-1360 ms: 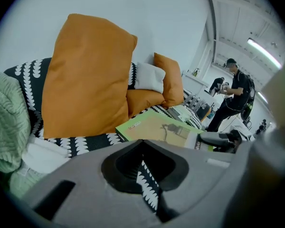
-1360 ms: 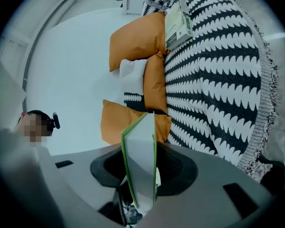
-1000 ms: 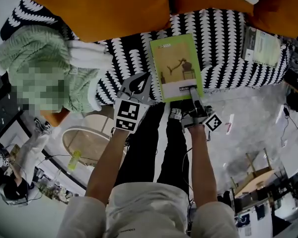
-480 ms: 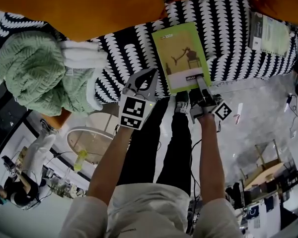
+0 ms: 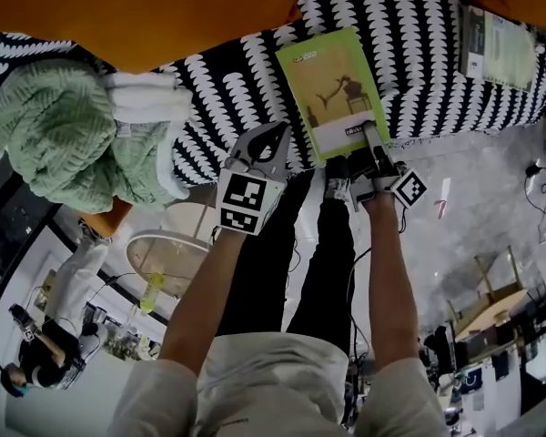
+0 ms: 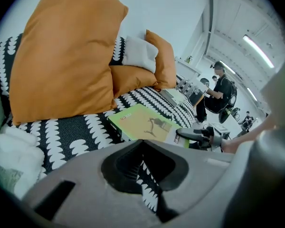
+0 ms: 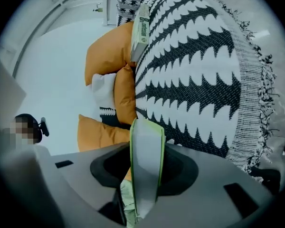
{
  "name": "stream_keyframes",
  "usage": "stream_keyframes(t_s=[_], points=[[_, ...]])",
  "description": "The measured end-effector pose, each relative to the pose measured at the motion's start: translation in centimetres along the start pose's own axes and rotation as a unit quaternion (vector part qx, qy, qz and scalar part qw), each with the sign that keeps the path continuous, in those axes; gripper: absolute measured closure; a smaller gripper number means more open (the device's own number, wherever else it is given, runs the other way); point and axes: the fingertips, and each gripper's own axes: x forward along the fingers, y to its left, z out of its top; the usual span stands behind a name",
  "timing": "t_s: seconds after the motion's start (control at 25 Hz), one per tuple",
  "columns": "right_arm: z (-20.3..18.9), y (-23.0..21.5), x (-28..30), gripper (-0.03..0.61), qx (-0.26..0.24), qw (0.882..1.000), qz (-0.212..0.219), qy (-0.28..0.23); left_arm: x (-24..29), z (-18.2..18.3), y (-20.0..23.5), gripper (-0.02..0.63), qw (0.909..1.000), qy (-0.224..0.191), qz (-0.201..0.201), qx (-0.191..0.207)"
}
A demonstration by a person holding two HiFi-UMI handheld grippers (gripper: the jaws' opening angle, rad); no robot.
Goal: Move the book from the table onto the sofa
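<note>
Fringed black-white sofa throw [image 5: 419, 71]; flat green book [image 5: 337, 85] in right tongs [image 5: 372, 142].

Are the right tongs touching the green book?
Touching. The right gripper view shows the right tongs squeezing the edge of the green book, one jaw pressed on each side with no gap.

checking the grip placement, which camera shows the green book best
The head view: the whole cover of the green book shows, with the right tongs on its near edge. The left gripper view shows it slanted, from the side. The right gripper view shows only its edge, between those tongs.
</note>
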Motion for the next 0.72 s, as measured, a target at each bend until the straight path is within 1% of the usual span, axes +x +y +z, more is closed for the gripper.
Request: stream_keyframes(t_s=[0.28, 0.4, 0.6, 0.72], points=[[0.7, -1.3, -0.2, 0.424, -0.01, 1.0, -0.023, -0.005, -0.5, 0.4, -0.2, 0.604, 0.9999, -0.002, 0.009, 0.012], [1.0, -2.4, 0.1, 0.405, -0.02, 0.999, -0.035, 0.008, -0.6, -0.1, 0.0, 0.604, 0.9998, -0.003, 0.02, 0.005], [0.7, -2.5, -0.2, 0.403, -0.01, 0.999, -0.029, 0.01, -1.3, -1.5, -0.6, 0.604, 0.9995, 0.0, 0.03, -0.004], [0.5, -2.4, -0.7, 0.392, 0.013, 1.0, -0.007, 0.01, -1.7, -1.8, -1.3, 0.604, 0.9994, -0.007, 0.033, -0.008]])
